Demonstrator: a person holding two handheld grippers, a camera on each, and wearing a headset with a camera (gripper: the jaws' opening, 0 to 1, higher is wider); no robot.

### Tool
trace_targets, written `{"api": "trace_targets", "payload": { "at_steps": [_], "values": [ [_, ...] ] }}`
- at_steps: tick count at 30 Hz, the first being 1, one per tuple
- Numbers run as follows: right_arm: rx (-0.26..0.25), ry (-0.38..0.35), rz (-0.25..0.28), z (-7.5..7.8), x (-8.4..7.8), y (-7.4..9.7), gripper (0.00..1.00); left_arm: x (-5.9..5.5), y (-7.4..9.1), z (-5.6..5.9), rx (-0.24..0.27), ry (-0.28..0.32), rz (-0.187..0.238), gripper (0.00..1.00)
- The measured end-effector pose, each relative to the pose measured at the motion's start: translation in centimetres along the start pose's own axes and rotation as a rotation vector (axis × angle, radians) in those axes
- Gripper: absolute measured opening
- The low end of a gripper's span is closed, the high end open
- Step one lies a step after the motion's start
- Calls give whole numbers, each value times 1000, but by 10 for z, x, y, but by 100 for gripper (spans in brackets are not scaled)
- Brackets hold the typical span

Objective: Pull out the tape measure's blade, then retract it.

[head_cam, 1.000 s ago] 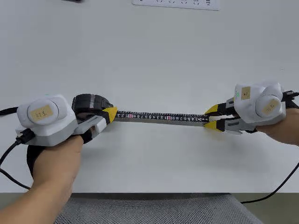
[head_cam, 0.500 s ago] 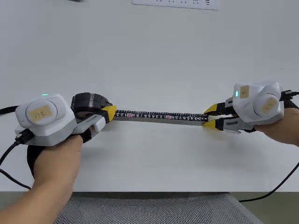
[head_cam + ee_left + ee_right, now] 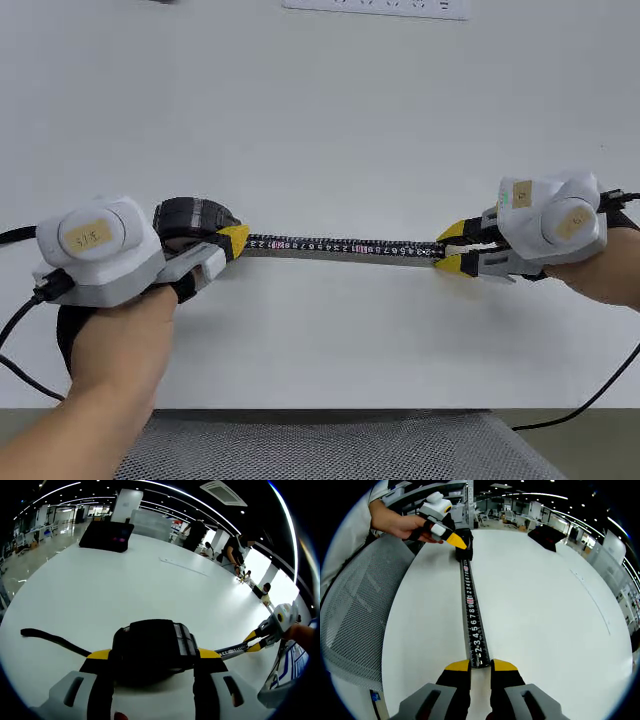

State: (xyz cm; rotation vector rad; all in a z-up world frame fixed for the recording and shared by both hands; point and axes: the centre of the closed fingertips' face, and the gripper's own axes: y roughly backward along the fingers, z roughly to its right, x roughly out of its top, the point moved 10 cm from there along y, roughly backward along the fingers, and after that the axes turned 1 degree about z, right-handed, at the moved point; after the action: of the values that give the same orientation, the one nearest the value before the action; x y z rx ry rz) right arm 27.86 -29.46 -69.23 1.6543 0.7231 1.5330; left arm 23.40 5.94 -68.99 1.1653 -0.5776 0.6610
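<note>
Yellow-tipped jaws of the left gripper (image 3: 222,255) are clenched on the black tape measure case (image 3: 190,222), which sits at the near left of the white workbench (image 3: 320,120). The right gripper (image 3: 452,249) is closed on the free end of the blade (image 3: 345,247); in the right gripper view the end lies pinched between its two jaws.

Change over the last second: minimal. The right gripper has shifted only slightly toward the case, and the exposed span is almost unchanged. Judgement: the pull-out has reached its working length, and retraction is either just starting or the next step.

Orientation: the blade's long axis runs left to right across the bench. The case mouth points toward the right gripper. The printed face is up, with numerals rising toward the case. Beyond the blade lies bare bench surface.
</note>
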Motion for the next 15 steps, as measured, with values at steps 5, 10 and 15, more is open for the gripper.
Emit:
{"api": "trace_targets", "payload": {
  "at_steps": [5,10,15],
  "values": [
    [3,7,-10,0,1,1,11,0,0,0,11,-16,-2,59],
    [2,4,-7,0,0,1,11,1,0,0,13,-18,-14,58],
    [0,6,-14,0,1,2,11,1,0,0,9,-13,-14,58]
  ]
}}
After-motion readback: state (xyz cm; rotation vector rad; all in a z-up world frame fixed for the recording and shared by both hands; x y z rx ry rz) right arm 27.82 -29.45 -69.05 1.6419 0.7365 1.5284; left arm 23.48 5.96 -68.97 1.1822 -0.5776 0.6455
